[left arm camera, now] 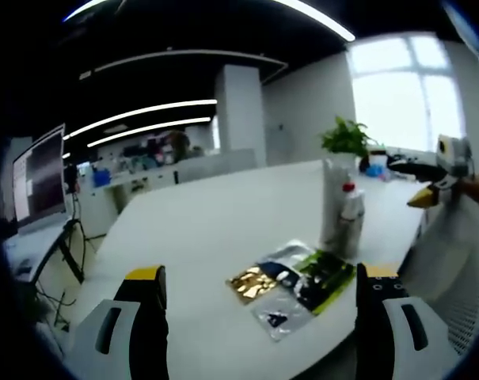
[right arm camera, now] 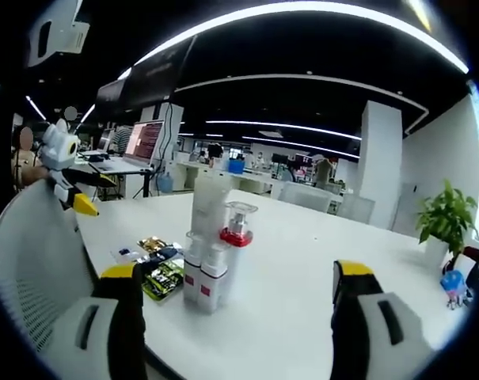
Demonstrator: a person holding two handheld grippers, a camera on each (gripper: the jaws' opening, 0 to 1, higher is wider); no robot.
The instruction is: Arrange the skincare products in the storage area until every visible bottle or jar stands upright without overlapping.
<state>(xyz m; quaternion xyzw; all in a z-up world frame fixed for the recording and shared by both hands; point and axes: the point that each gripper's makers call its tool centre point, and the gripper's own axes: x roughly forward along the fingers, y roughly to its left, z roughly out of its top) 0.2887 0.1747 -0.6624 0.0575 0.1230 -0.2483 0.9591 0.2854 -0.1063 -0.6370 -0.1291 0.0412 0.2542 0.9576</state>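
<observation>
Looks like the approach step: both tongs, left (left arm camera: 263, 297) and right (right arm camera: 239, 305), hang open and empty, so next is reaching for the white red-capped skincare bottles (right arm camera: 215, 253) on the white tabletop (right arm camera: 302, 261).

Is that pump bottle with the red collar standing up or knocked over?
Upright. The red-collared pump bottle stands vertical on the white table, pump head on top.

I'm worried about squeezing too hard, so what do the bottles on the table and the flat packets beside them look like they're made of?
The bottles look like white plastic, semi-matte, one with a clear glossy cap over a red collar; they could be frosted glass. The flat packets look like thin foil or plastic film: gold, silver and green faces catch light and lie crinkled. The table looks like smooth white laminate.
</observation>
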